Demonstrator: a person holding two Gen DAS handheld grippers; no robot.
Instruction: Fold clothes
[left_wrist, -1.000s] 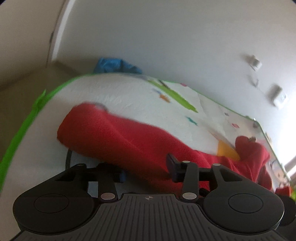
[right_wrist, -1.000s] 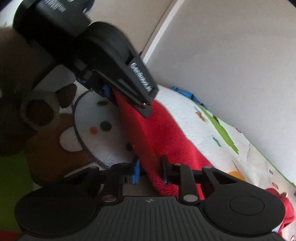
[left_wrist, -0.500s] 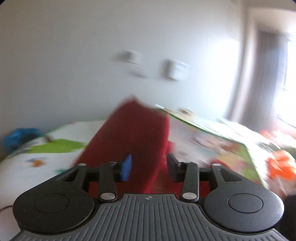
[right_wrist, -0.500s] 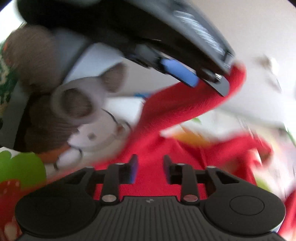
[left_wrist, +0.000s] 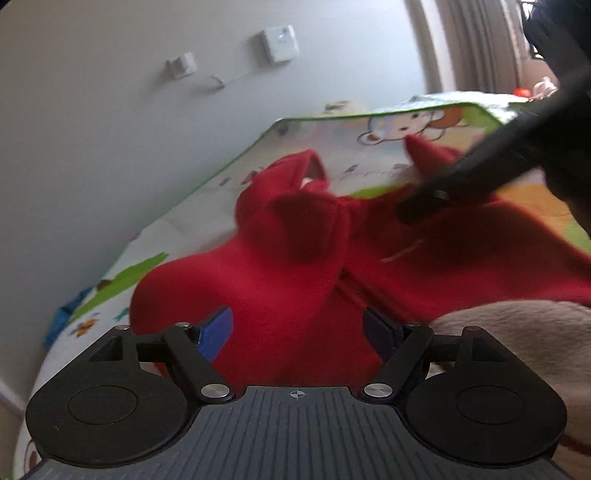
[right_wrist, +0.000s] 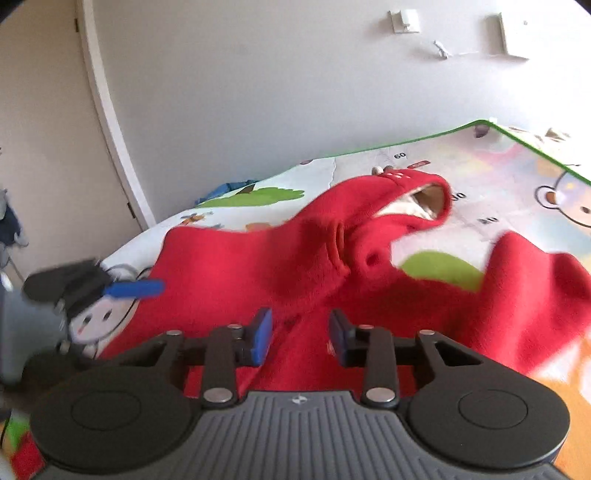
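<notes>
Dropped onto the play mat now, red fleece out of the air and rumpled near the wall, left gripper gaping wide, right gripper parted and empty just above it — released, ready for smoothing.

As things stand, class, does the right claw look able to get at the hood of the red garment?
Probably yes. The right claw stands open over the red garment, and the hood lies ahead with only loose red fabric between; nothing else blocks it.
</notes>
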